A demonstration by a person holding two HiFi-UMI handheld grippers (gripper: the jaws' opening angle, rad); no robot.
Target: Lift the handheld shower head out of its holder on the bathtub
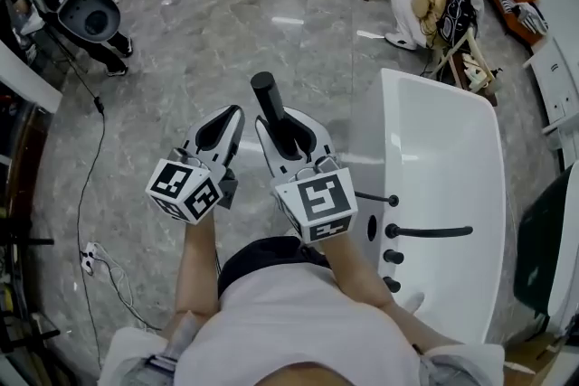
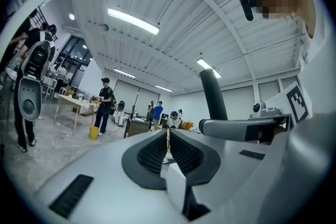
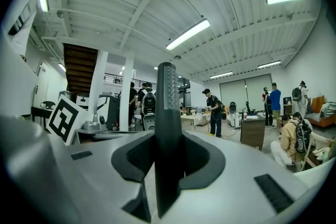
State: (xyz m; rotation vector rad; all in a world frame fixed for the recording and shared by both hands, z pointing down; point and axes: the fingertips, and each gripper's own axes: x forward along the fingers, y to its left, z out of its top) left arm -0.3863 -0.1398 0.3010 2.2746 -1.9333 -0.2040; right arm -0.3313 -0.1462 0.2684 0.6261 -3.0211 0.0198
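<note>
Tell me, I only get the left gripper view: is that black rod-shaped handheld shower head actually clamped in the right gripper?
Observer: Yes; the right gripper view shows the right gripper shut on the black rod-shaped handheld shower head, which stands upright between its pads.
Operator: Is it clear of the tub?
Observer: The head view shows it over the grey stone floor, left of the white bathtub and apart from it.
Operator: What's on the tub's rim?
Observer: A black spout and round black knobs.
</note>
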